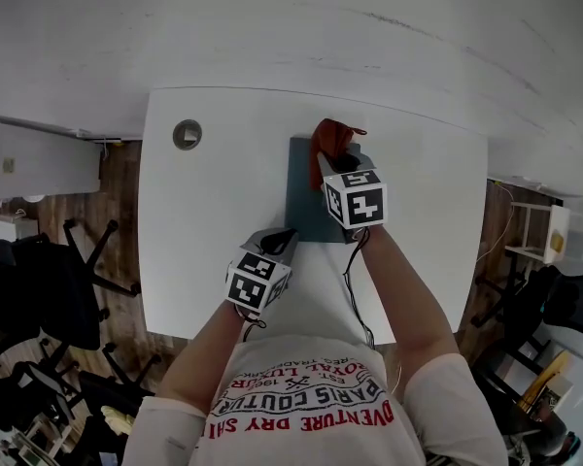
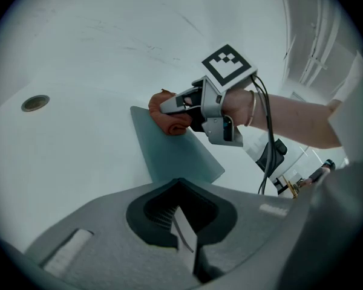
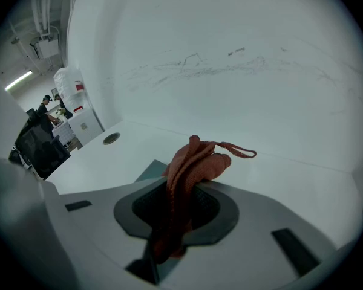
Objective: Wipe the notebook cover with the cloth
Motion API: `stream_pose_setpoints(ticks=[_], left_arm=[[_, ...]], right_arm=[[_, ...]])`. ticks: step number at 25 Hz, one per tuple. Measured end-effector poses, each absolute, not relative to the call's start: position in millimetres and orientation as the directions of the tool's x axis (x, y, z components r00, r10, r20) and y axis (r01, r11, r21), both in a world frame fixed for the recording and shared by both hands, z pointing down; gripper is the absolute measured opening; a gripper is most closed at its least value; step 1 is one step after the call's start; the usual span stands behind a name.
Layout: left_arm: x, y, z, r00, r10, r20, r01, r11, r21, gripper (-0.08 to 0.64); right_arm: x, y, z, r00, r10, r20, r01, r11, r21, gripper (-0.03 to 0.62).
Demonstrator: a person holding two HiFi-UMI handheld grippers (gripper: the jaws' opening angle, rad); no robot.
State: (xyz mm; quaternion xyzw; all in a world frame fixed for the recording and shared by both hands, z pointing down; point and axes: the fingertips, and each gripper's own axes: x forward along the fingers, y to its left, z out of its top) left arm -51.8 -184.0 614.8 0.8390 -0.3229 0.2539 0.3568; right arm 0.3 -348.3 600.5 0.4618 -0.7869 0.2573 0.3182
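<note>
A dark teal notebook [image 1: 308, 197] lies flat on the white table [image 1: 204, 221]. My right gripper [image 1: 336, 157] is over the notebook's far edge, shut on a rust-red cloth [image 1: 330, 135] that bunches out ahead of the jaws. In the right gripper view the cloth [image 3: 190, 168] hangs pinched between the jaws and a corner of the notebook [image 3: 150, 171] shows below. My left gripper [image 1: 284, 238] rests at the notebook's near left corner with its jaws shut and nothing seen between them. The left gripper view shows the notebook [image 2: 172, 153], the cloth [image 2: 169, 115] and the right gripper [image 2: 184, 104] on it.
A round cable grommet [image 1: 187, 134] sits in the table's far left part. A black cable [image 1: 355, 299] trails from the right gripper toward the person. Office chairs [image 1: 68, 280] stand on the floor to the left, a white shelf [image 1: 539, 231] to the right.
</note>
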Motion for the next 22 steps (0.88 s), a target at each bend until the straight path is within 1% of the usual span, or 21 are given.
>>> stream_pose_setpoints(ticks=[11,22], left_arm=[[-51,-183,614,0.658,-0.368,0.657,-0.727,-0.54,0.425,0.009],[-50,-184,614,0.661,-0.367,0.654,-0.724,-0.541,0.428,0.009]], right_arm=[[50,-343,601,-0.313,-0.58,0.752,-0.916,0.393,-0.078,0.091],[100,-338,602,-0.214,-0.603,0.769,-0.96,0.276,-0.052,0.087]])
